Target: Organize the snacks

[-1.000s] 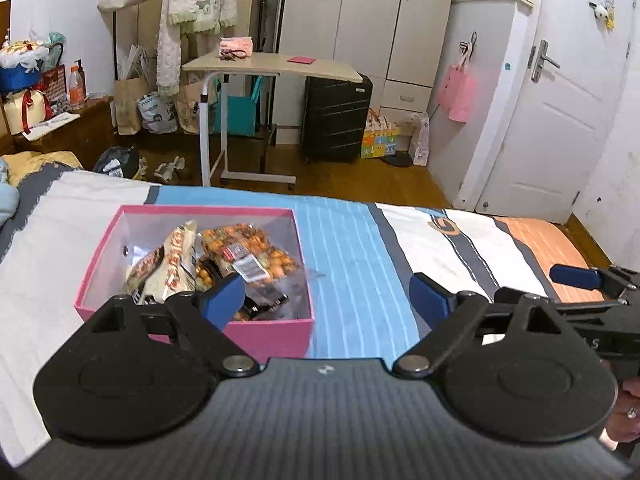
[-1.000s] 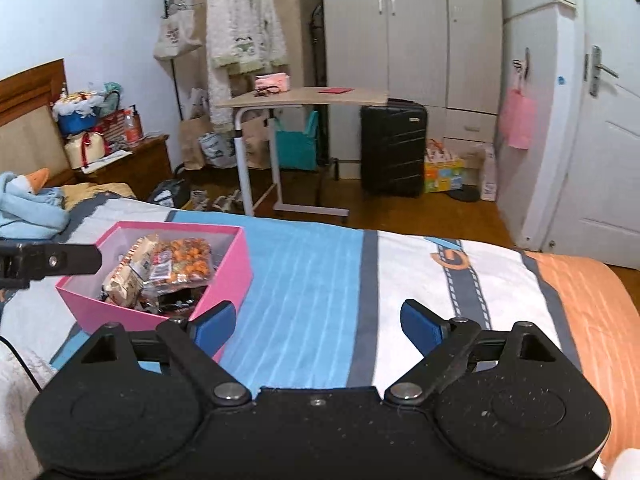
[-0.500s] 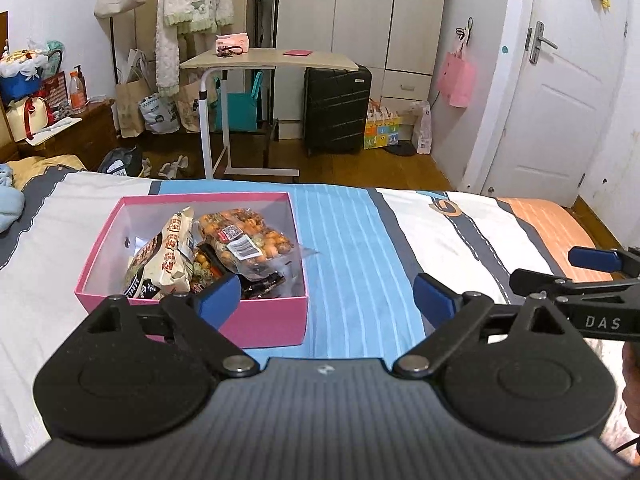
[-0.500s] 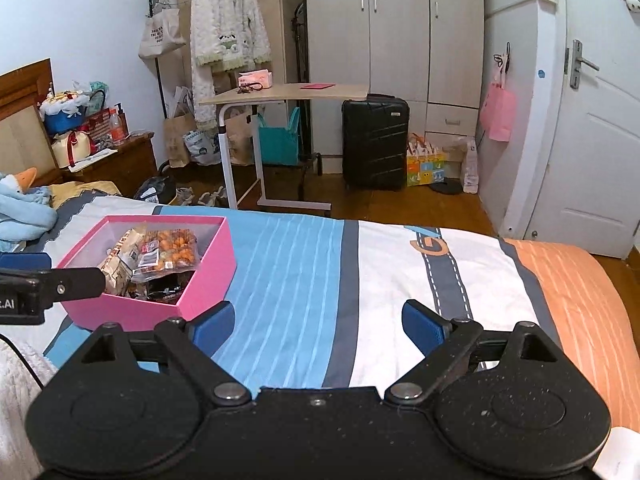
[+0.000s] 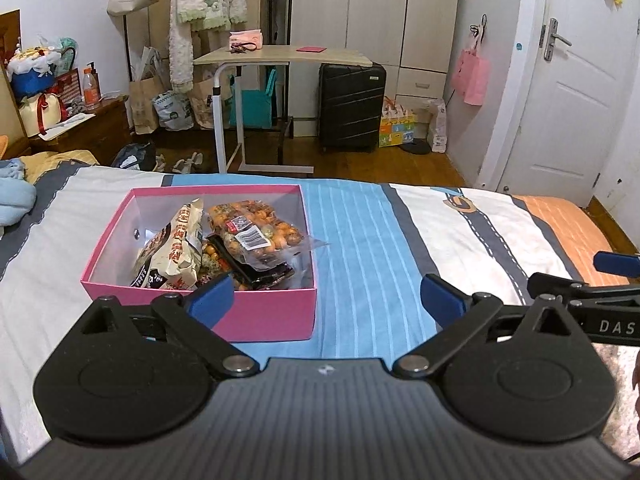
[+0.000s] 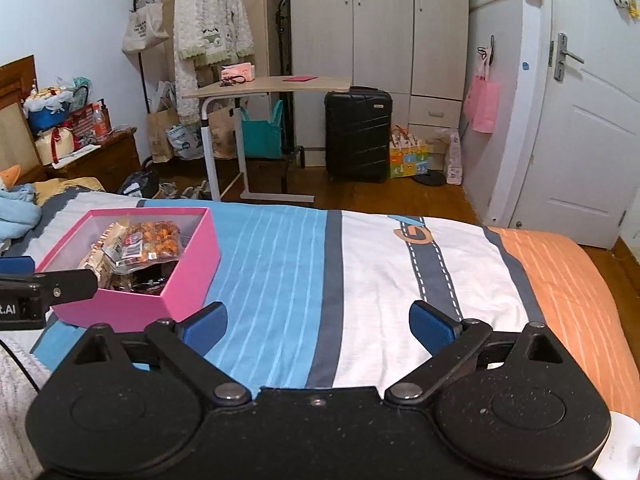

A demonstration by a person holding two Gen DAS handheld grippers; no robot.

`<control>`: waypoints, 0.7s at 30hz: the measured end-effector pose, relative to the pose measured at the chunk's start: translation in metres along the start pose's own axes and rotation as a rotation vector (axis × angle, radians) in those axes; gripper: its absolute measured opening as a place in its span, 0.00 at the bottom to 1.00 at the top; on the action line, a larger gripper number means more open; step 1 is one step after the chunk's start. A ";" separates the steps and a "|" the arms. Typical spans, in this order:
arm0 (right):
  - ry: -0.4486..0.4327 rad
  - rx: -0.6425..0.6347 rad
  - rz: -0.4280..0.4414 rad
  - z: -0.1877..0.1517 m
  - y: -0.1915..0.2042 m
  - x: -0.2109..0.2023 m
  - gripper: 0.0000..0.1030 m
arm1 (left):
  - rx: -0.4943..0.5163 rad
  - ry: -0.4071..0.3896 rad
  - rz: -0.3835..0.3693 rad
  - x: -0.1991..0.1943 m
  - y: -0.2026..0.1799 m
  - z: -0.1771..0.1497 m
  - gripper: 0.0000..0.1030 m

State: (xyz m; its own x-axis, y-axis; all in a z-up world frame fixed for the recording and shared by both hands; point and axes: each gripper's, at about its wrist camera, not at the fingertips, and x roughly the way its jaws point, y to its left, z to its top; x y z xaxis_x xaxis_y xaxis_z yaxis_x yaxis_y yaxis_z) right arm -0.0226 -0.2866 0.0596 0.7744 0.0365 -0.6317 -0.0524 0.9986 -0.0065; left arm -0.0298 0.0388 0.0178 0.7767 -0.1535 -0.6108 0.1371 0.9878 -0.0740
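Observation:
A pink box (image 5: 264,318) sits on the striped bedspread and holds several snack bags: a beige bag (image 5: 180,246), a clear bag of orange snacks (image 5: 256,228) and a dark packet (image 5: 264,270). The box also shows in the right wrist view (image 6: 188,276) at the left. My left gripper (image 5: 326,296) is open and empty, just in front of the box's near wall. My right gripper (image 6: 318,322) is open and empty over the bedspread, to the right of the box. The right gripper's finger shows at the right edge of the left wrist view (image 5: 616,262).
The bedspread (image 6: 380,272) stretches right with blue, white and orange stripes. Beyond the bed's far edge stand a rolling side table (image 5: 280,56), a black suitcase (image 5: 352,108) and a wardrobe. A blue cloth (image 6: 16,212) lies at the bed's left.
Both grippers have pulled back and risen a little from the box. The box looks farther off and more of the bedspread shows. Both grippers stay open.

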 end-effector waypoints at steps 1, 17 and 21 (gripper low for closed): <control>0.006 0.000 -0.009 0.000 0.001 0.000 0.96 | -0.001 0.001 0.004 0.001 -0.001 0.000 0.99; 0.044 0.004 -0.037 -0.004 0.004 0.005 0.96 | -0.008 0.034 0.043 0.010 0.002 -0.006 1.00; 0.049 0.007 -0.039 -0.003 0.004 0.005 0.96 | 0.000 0.040 0.052 0.012 0.000 -0.007 1.00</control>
State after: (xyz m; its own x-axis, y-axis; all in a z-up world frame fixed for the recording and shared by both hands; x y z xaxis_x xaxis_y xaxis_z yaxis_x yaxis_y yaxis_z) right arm -0.0207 -0.2826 0.0535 0.7437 -0.0046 -0.6685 -0.0181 0.9995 -0.0271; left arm -0.0252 0.0367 0.0053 0.7574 -0.1004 -0.6452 0.0968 0.9945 -0.0412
